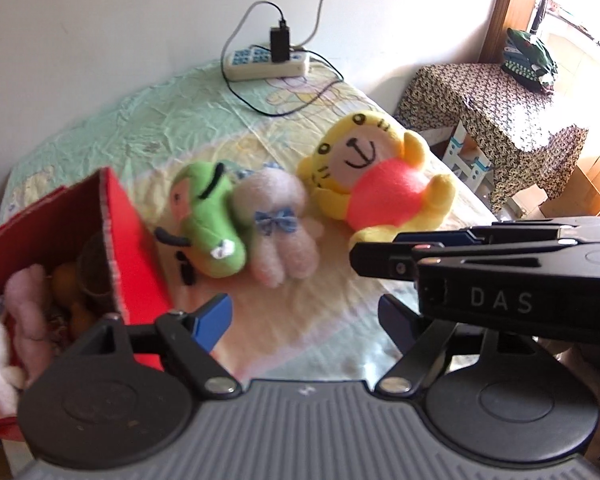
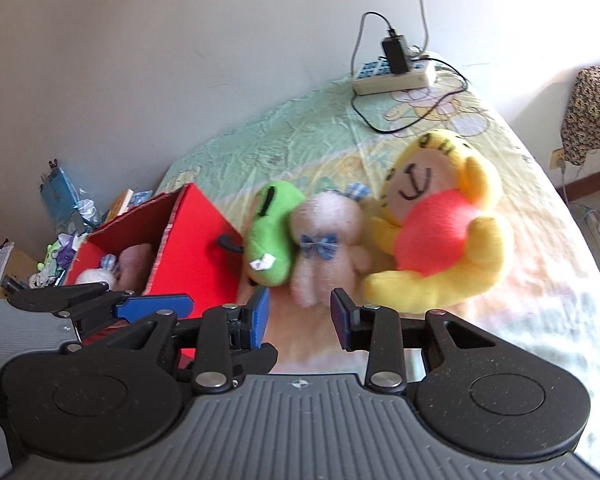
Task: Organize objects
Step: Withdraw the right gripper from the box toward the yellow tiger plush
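Right wrist view: beside the red box, the right gripper, jaws apart and empty, likely lines up on the pink bunny; closing in comes next.

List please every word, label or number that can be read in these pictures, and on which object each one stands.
"DAS": on the side of the right gripper, as the left wrist view shows it.
White tag on the green plush toy: too blurred to read.
Blue-and-white panel of the power strip: too small to read.
No other readable text.
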Tool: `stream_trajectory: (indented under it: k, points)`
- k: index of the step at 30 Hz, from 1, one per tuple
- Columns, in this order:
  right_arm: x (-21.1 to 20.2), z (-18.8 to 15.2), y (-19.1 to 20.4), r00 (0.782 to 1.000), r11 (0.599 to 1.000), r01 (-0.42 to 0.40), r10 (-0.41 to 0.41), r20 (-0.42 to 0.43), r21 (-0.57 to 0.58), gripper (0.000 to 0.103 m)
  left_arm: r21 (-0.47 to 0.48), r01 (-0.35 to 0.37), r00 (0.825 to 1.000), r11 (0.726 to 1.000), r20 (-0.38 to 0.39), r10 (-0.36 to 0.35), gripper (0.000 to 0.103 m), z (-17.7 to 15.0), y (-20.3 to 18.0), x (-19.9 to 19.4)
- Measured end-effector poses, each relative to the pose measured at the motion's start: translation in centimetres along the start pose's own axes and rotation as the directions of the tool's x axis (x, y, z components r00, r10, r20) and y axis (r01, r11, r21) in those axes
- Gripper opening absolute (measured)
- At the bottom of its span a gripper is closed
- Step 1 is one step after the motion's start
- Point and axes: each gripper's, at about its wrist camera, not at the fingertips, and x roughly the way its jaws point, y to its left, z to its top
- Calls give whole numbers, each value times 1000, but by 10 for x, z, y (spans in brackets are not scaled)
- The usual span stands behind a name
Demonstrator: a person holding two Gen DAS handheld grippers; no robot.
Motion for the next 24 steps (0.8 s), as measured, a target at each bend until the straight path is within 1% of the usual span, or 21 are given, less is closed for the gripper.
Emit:
stream_trajectory:
  k: [1, 5, 9, 15, 20, 24]
  points:
    - [0, 1, -8, 1000, 1000, 5, -5, -4, 5, 42, -11, 9, 1000, 1000, -13, -9, 82, 1, -3, 7]
    - [0, 7, -33, 999, 999, 39, -39, -19, 2, 42, -61, 40, 997, 997, -57, -43, 82, 7, -12, 31]
    - [1, 13, -54, 998, 999, 51, -51, -35, 12, 42, -100, 64, 995, 993, -75, -72, 82, 12, -18, 47]
    - [-1, 27, -81, 998, 997, 64, -62, -32, 36, 42, -151, 124, 989, 981, -67, -135, 85, 26, -22, 65]
    - [-7, 45, -105, 998, 994, 60, -60, 1, 91, 46, -229, 207, 973, 951, -48, -224, 87, 43, -15, 79]
    - [-3, 54, -122, 996, 989, 87, -88, 4, 117, 46, -254, 212, 973, 944, -39, -229, 89, 54, -14, 89]
